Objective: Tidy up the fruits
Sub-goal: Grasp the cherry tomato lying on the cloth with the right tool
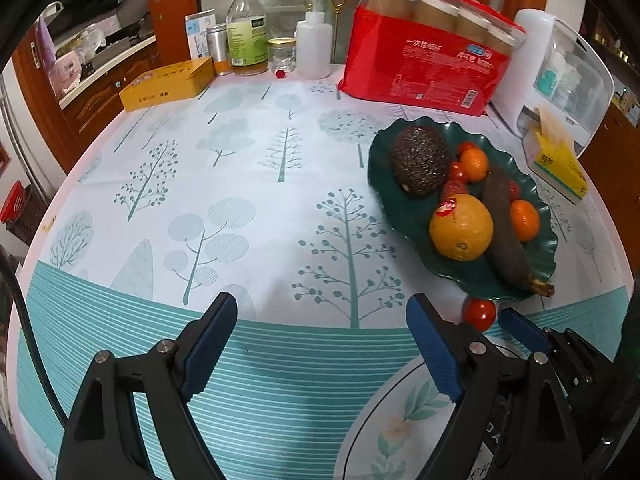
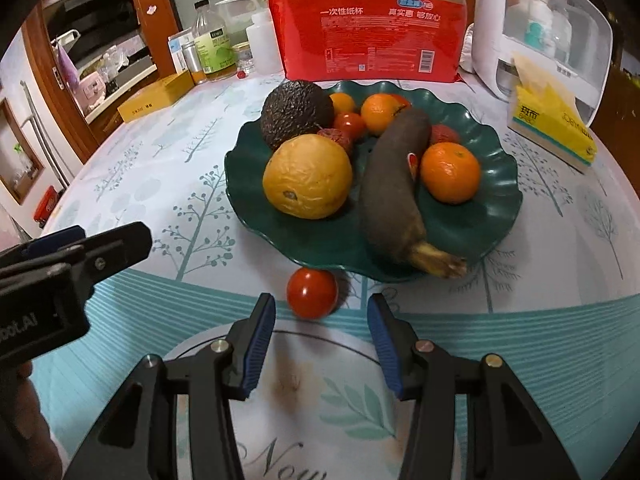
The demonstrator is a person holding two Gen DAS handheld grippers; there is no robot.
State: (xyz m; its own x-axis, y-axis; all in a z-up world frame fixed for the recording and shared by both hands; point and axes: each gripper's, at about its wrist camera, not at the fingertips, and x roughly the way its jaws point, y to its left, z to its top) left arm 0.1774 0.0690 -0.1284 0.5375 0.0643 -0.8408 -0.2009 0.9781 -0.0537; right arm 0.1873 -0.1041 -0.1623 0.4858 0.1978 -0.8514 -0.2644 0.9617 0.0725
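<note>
A dark green wavy plate (image 2: 496, 208) (image 1: 380, 168) holds an avocado (image 2: 296, 114), a big yellow orange (image 2: 308, 176), a blackened banana (image 2: 394, 184), small oranges (image 2: 450, 172) and small red fruits. A loose red tomato (image 2: 312, 293) (image 1: 479, 314) lies on the tablecloth just in front of the plate's near rim. My right gripper (image 2: 322, 320) is open and empty, its fingertips just short of the tomato on either side. My left gripper (image 1: 320, 320) is open and empty over the tablecloth, left of the plate.
A white round plate with leaf print (image 2: 344, 400) lies under my right gripper. At the back stand a red cup package (image 2: 372, 36), bottles (image 1: 246, 32), a yellow tin (image 1: 168, 84), a white appliance (image 2: 540, 28) and a yellow tissue pack (image 2: 552, 128).
</note>
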